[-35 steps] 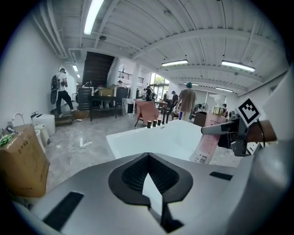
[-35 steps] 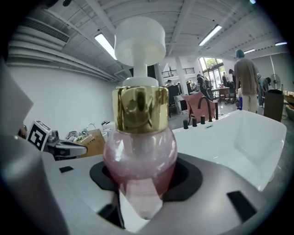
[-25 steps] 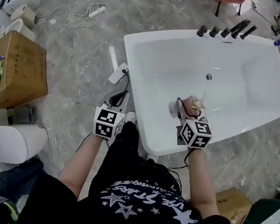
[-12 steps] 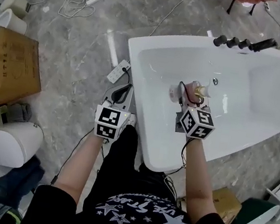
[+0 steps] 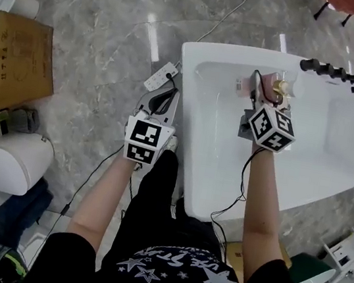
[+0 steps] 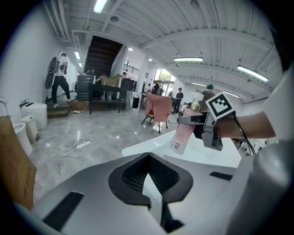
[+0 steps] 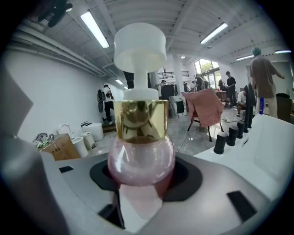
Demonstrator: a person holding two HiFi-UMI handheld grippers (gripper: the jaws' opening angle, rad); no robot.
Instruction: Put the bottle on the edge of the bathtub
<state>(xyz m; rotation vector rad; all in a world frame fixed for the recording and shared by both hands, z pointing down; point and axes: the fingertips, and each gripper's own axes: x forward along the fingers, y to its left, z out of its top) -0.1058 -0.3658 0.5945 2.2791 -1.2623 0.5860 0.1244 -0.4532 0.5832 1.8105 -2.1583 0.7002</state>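
Note:
My right gripper (image 5: 267, 95) is shut on a pink bottle (image 5: 273, 87) with a gold collar and a white pump cap (image 7: 140, 46). It holds the bottle in the air over the inside of the white bathtub (image 5: 198, 174), close to the far rim and left of the black taps (image 5: 338, 73). In the right gripper view the bottle (image 7: 142, 156) fills the gap between the jaws. The left gripper view shows the bottle (image 6: 183, 135) tilted, above the tub's rim (image 6: 138, 148). My left gripper (image 5: 159, 103) hangs over the floor left of the tub, shut and holding nothing.
A white power strip (image 5: 160, 76) with cables lies on the marble floor by the tub's left corner. A cardboard box (image 5: 12, 65) and a white ceramic fixture (image 5: 10, 161) stand at the left. A chair draped in pink cloth (image 7: 209, 108) and several people are farther off.
My right gripper has carried the bottle from the tub's middle toward its far end, near the taps. The left gripper has stayed beside the tub.

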